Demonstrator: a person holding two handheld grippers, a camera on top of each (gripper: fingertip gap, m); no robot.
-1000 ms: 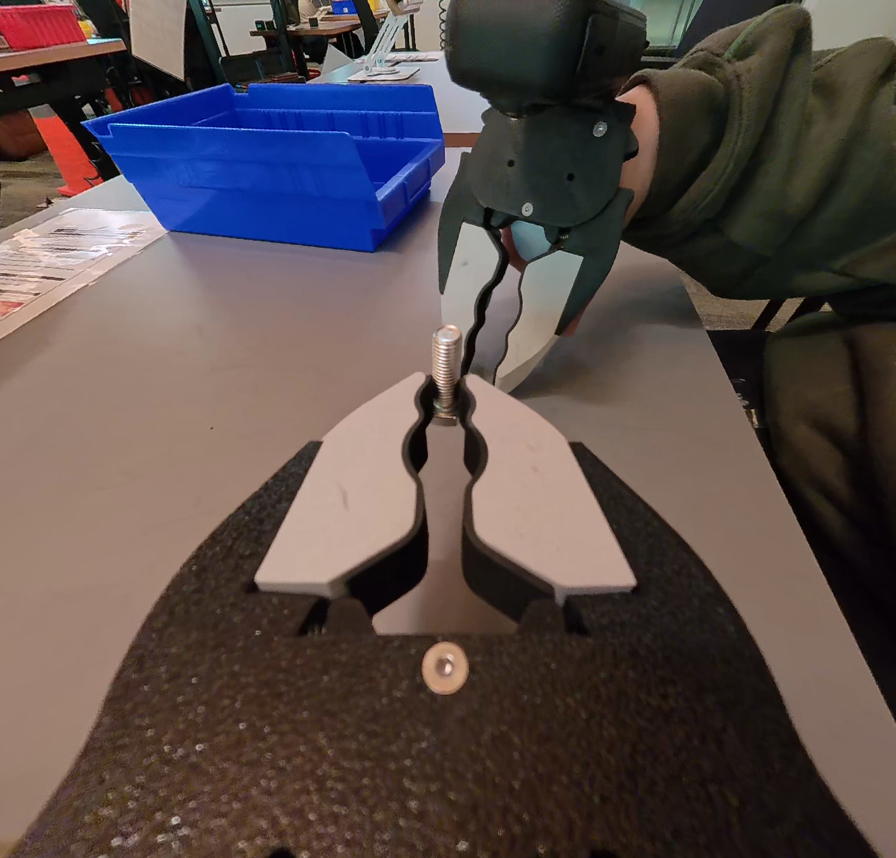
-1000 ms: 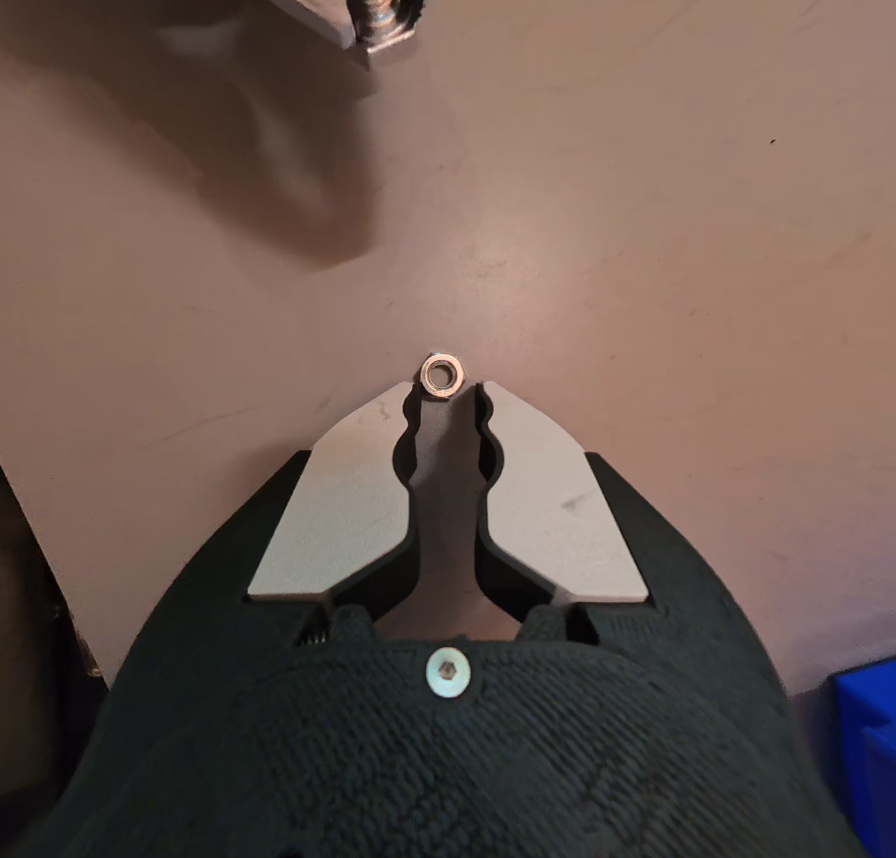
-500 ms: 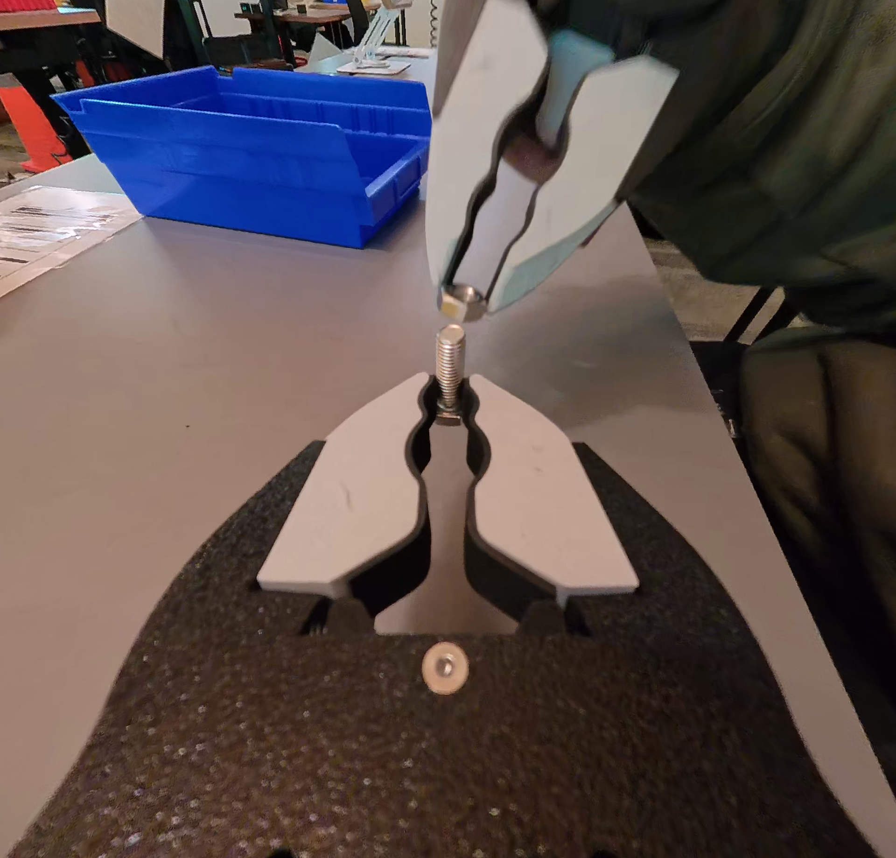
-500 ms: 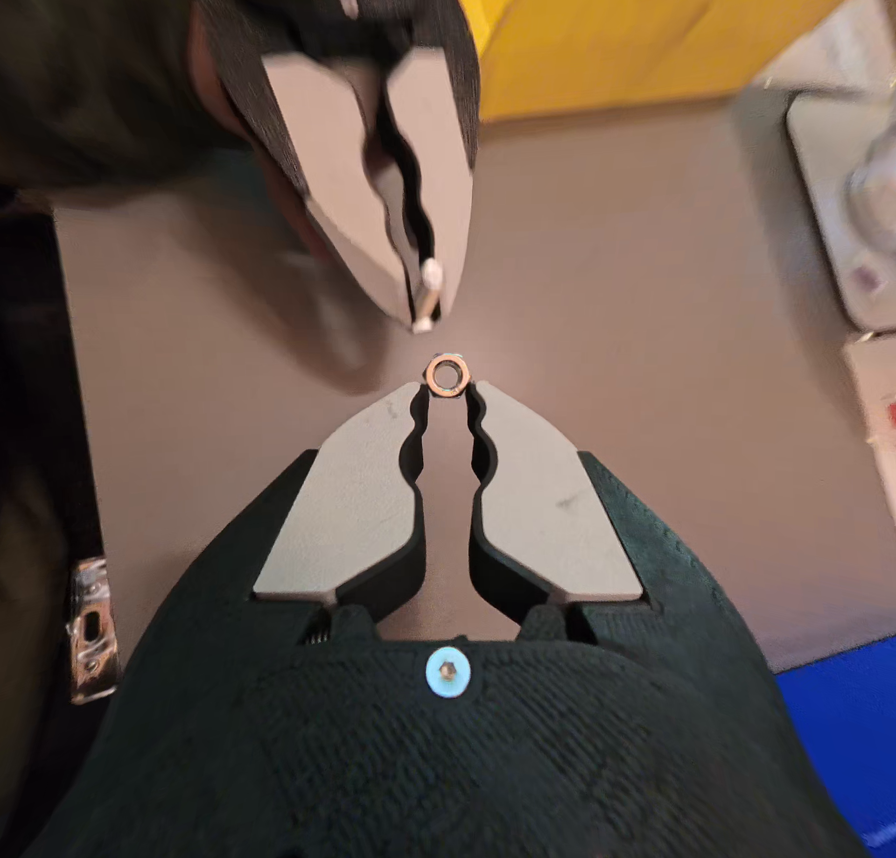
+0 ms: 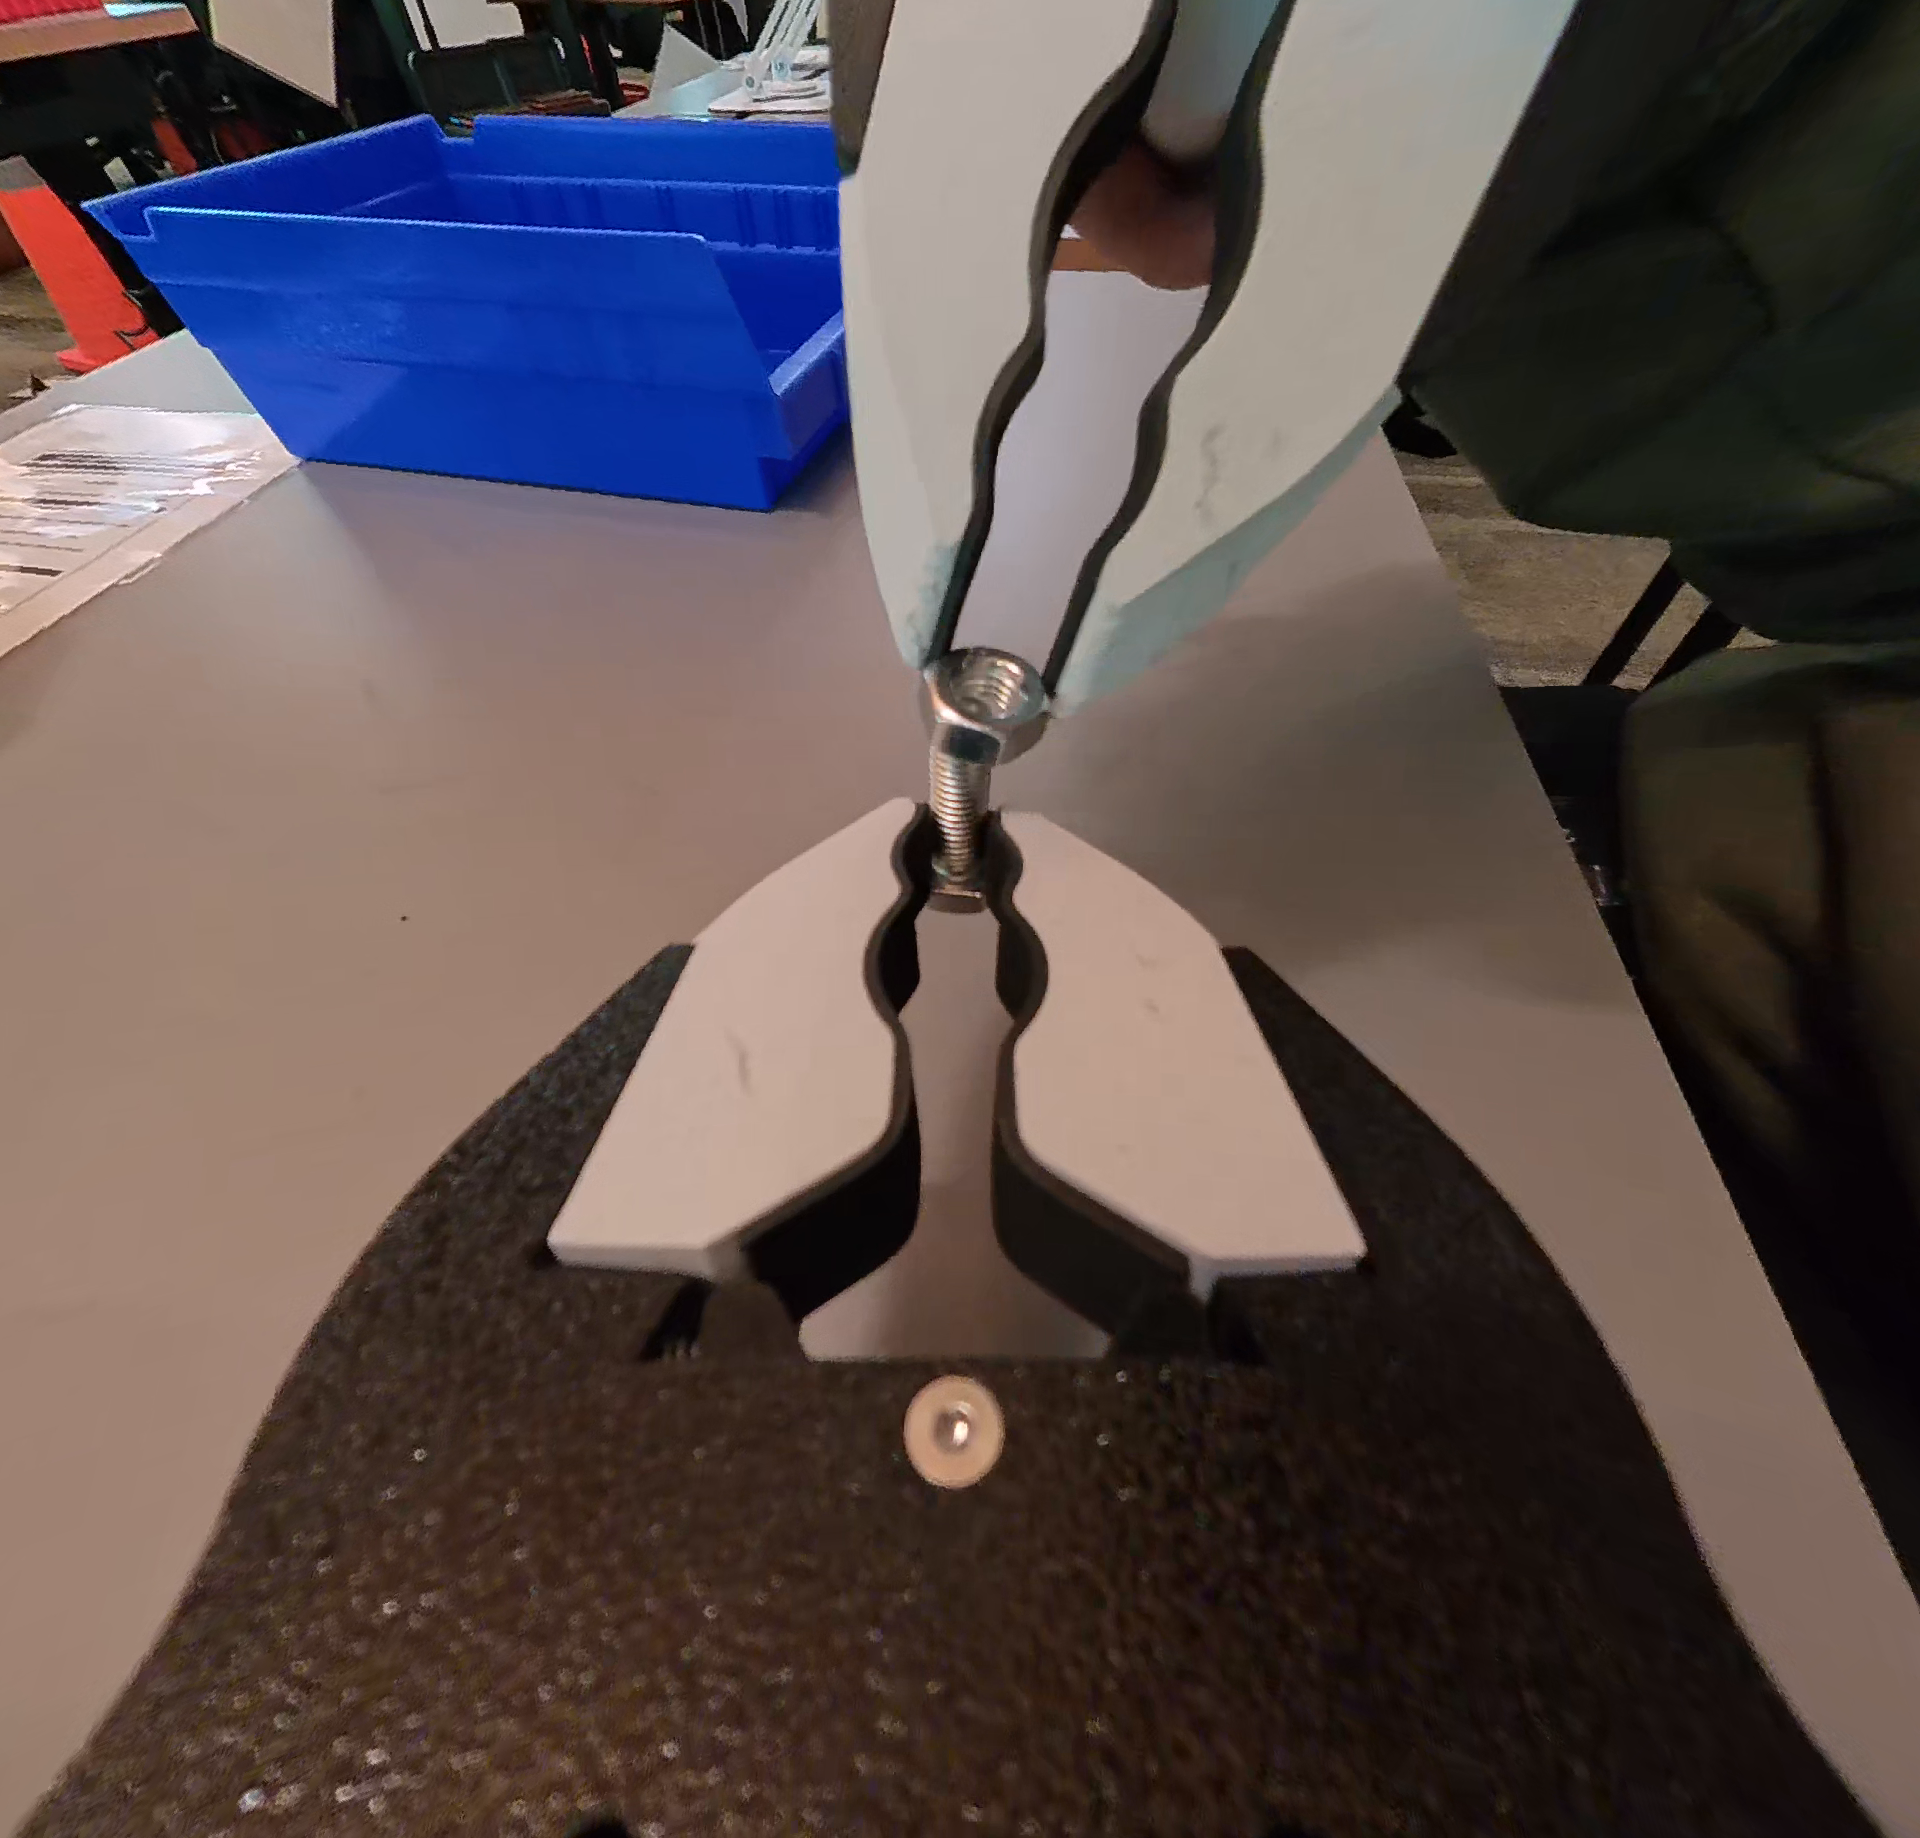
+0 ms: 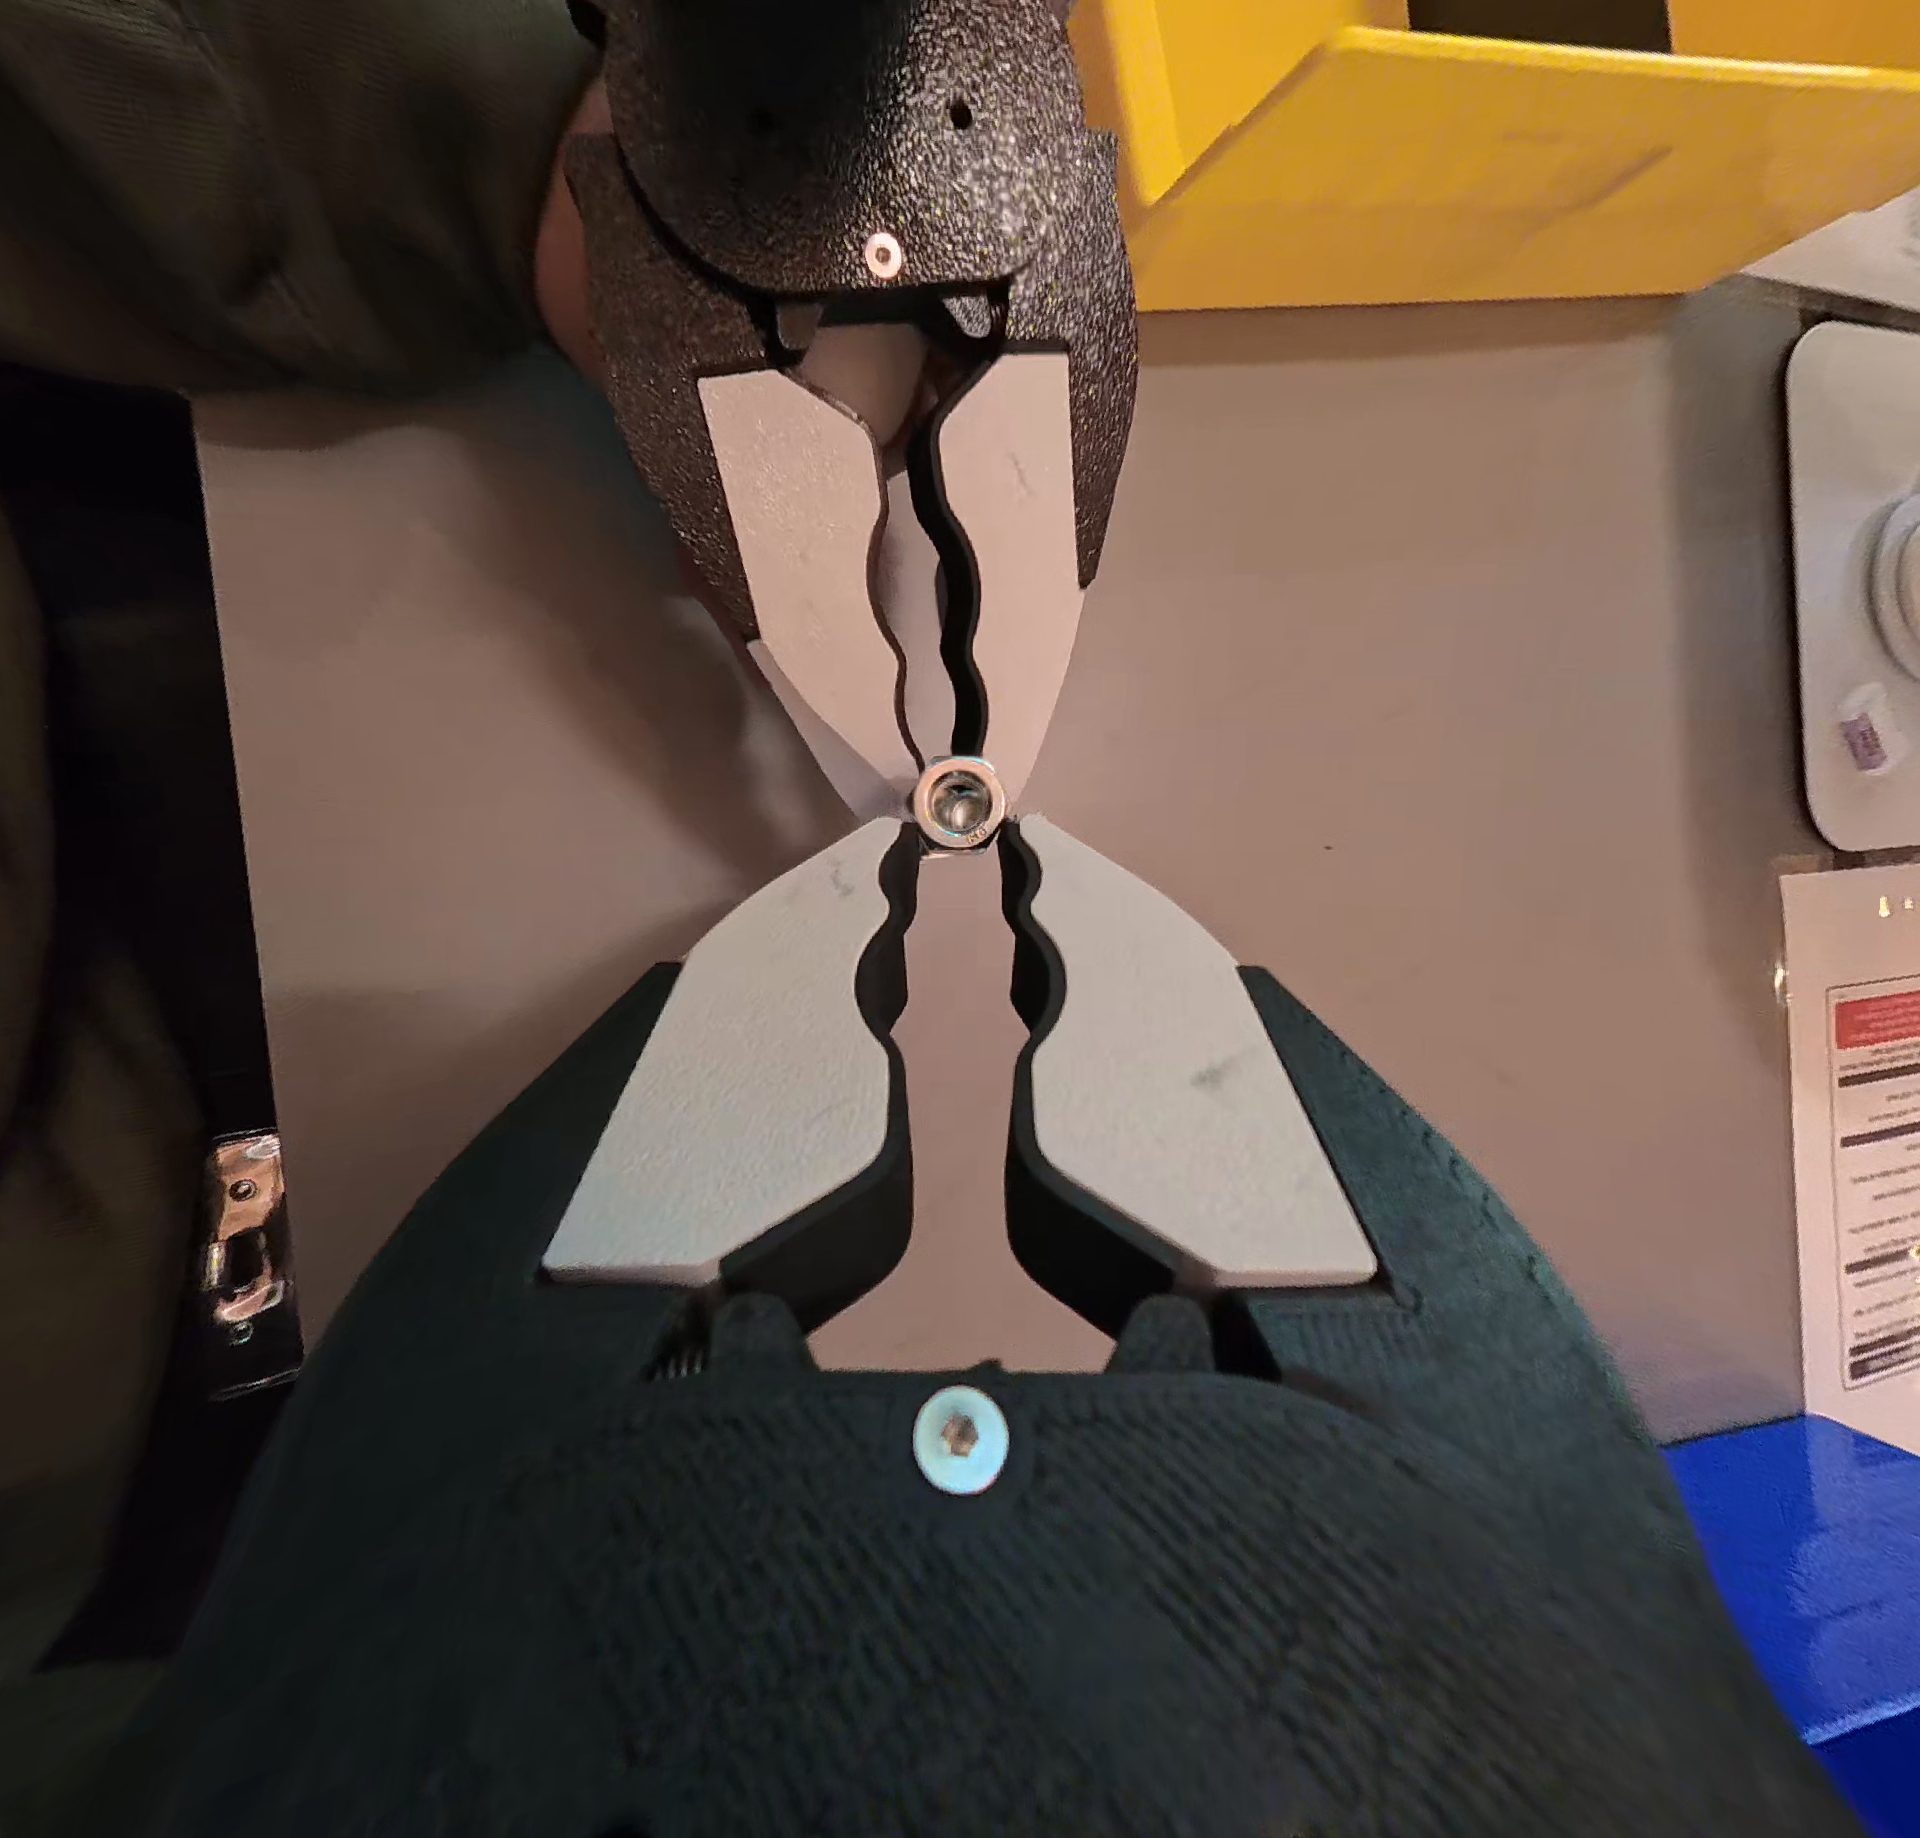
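My left gripper [image 5: 958, 824] is shut on a silver bolt [image 5: 958, 796] and holds it upright, threads up, above the grey table [image 5: 416, 749]. My right gripper [image 5: 989, 658] comes down from above, shut on a silver hex nut [image 5: 987, 699]. The nut sits tilted against the bolt's threaded tip. In the right wrist view my right gripper [image 6: 954, 832] pinches the nut [image 6: 977, 832] at its fingertips, and the bolt's end shows through the nut's hole. The left gripper [image 6: 951, 765] faces it from the top, tip to tip.
A blue bin [image 5: 499, 334] stands at the back left of the table. A yellow bin [image 6: 1455, 147], a white device [image 6: 1860, 583] and a printed sheet [image 6: 1870, 1165] lie beyond. More sheets [image 5: 94, 500] lie at the left. The table edge [image 5: 1507, 749] runs close on the right. My two grippers' fingertips are within a few centimetres of each other.
My right gripper has lifted the nut off the table and brought it down onto the bolt's tip. My left gripper has kept the bolt upright.
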